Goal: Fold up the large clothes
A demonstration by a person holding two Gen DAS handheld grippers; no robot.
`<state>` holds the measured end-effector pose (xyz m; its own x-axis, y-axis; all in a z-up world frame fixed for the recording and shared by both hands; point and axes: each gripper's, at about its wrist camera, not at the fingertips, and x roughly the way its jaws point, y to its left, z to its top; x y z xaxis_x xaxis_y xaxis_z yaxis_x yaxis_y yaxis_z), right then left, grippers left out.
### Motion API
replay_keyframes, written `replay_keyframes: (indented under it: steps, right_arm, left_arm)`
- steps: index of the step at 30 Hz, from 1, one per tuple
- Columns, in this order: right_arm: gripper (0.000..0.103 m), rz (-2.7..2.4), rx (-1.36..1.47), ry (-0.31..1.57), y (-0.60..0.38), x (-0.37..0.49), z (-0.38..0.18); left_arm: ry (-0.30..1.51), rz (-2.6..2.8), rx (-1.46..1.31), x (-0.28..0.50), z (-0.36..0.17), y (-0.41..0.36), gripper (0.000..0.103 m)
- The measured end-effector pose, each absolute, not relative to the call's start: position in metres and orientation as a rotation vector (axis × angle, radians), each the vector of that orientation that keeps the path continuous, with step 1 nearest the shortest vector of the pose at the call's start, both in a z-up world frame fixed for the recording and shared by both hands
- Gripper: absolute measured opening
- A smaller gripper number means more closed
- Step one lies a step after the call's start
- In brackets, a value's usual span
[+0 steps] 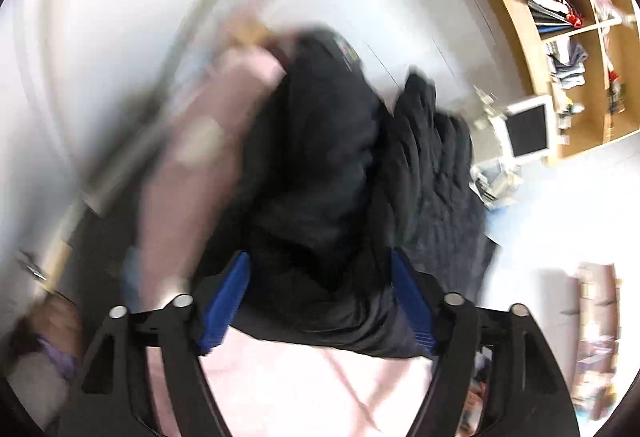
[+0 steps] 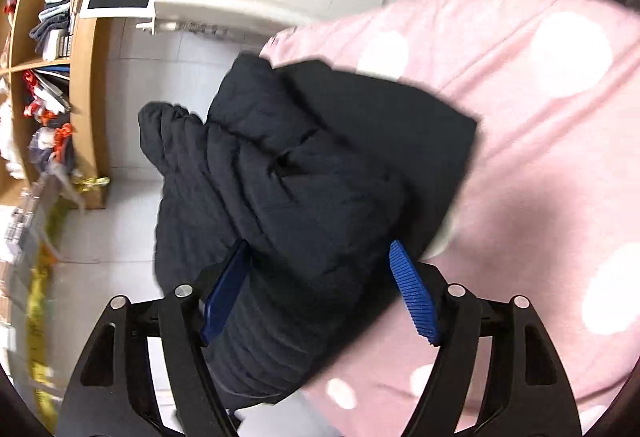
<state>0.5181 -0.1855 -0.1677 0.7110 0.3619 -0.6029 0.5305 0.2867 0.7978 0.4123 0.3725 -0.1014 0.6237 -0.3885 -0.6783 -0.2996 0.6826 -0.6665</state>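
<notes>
Both pairs of tongs stand wide apart with nothing clamped: my left tongs (image 1: 320, 301) frame the near edge of the black quilted jacket (image 1: 340, 165) at lower centre, and my right tongs (image 2: 320, 293) straddle the same jacket (image 2: 304, 177), whose padding bulges between the blue pads (image 2: 414, 297) without being pinched, as far as I can tell. The jacket lies bunched in mid-frame on a pink bedsheet with white dots (image 2: 540, 109), one part overhanging the white tiled floor (image 2: 128, 197) at left. I judge it soft, bulky, springy and rather slick, so I would grip a hem or seam, not loose padding. Wooden shelves (image 1: 560, 49) fill the upper right.
</notes>
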Motion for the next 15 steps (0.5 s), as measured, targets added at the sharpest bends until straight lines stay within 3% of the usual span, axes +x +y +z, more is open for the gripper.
replay_keyframes:
  steps: [2,6,10,15]
  right_arm:
    - [0.077,-0.156,1.316,0.825,-0.188,0.509,-0.161]
    - [0.077,-0.139,1.099,0.934,-0.160,0.510,-0.126]
    - [0.078,-0.102,0.671,1.092,-0.091,0.525,-0.089]
    - [0.087,-0.038,0.261,1.178,0.005,0.532,-0.057]
  left_arm:
    - [0.885,0.046,-0.801,0.398,-0.082,0.379,0.091]
    - [0.920,0.015,-0.645,0.389,-0.048,0.352,0.096]
    - [1.016,-0.064,-0.312,0.392,-0.036,0.277,0.097]
    - [1.034,-0.083,-0.222,0.389,-0.044,0.206,0.097]
